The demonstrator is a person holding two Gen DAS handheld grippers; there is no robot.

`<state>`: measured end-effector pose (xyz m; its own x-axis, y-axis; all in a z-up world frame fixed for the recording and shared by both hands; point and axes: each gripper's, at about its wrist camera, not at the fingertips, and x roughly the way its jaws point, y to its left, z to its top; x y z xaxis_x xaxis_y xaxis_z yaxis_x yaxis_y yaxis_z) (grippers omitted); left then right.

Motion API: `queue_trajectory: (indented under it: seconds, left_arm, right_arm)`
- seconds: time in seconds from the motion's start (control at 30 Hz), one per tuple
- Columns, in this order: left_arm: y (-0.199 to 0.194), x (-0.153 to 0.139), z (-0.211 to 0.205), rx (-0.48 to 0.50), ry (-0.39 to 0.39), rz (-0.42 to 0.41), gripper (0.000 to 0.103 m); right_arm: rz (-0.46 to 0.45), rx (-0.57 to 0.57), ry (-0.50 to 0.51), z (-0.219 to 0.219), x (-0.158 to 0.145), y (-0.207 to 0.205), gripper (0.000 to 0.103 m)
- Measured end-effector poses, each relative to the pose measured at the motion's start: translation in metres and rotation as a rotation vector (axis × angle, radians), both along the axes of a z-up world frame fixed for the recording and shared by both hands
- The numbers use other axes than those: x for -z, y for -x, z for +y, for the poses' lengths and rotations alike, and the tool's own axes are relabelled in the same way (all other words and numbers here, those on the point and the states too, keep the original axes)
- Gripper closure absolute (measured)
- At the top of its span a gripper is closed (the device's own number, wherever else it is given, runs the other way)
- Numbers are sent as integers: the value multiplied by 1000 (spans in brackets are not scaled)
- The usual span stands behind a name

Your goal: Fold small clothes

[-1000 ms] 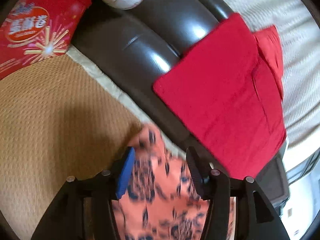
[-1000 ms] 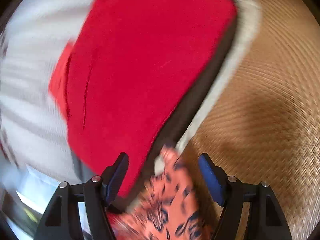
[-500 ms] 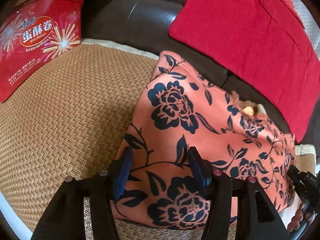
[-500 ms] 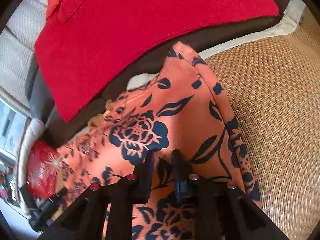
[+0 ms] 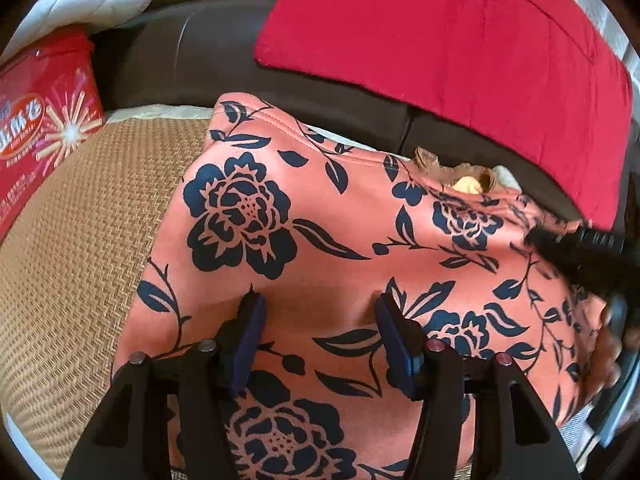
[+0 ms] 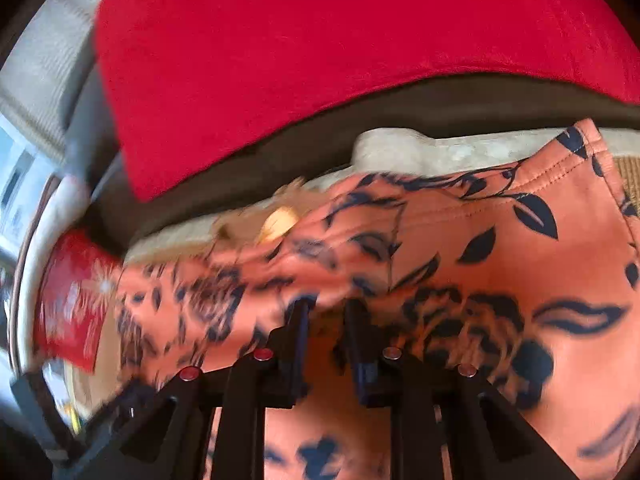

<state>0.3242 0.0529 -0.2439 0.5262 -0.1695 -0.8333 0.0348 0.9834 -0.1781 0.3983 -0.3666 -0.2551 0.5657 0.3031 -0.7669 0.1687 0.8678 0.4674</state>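
A dark brown sofa (image 5: pixel 208 40) backs the scene, with a woven mat (image 5: pixel 80 240) over its seat. A red cloth (image 5: pixel 440 40) hangs down the backrest, above everything else. The garment (image 5: pixel 320 220), orange with dark blue flowers, lies spread on the mat, its far hem reaching the foot of the backrest; its right side looks lifted and blurred in the right wrist view. A red tin (image 5: pixel 36 136) sits on the mat well left of the garment, and a white cushion (image 5: pixel 92 0) rests behind the tin. The left hand-held gripper (image 5: pixel 320 316) hovers over the garment's middle with its fingers wide apart and nothing between them. The right hand-held gripper (image 6: pixel 326 312) has its fingers drawn near together at a raised fold of the garment; motion blur hides whether they clamp the fabric, so I cannot tell. A small yellow-brown thing (image 5: pixel 468 182) peeks out past the far hem.
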Motion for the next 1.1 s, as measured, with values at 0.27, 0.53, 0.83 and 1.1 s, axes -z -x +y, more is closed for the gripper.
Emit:
queue_trajectory:
  seconds: [0.27, 0.53, 0.83, 1.1]
  left_arm:
    - [12, -7, 19, -17, 65, 9, 45]
    - [51, -15, 53, -24, 129, 4, 45]
    - [93, -26, 131, -256, 232, -14, 40]
    - [79, -13, 137, -309, 201, -60, 40]
  right_arm:
    - [-90, 123, -71, -54, -27, 82, 78]
    - [-53, 164, -167, -87, -9, 159, 76]
    - [-198, 371, -277, -148, -28, 252, 21]
    - [-142, 287, -225, -130, -16, 233, 23]
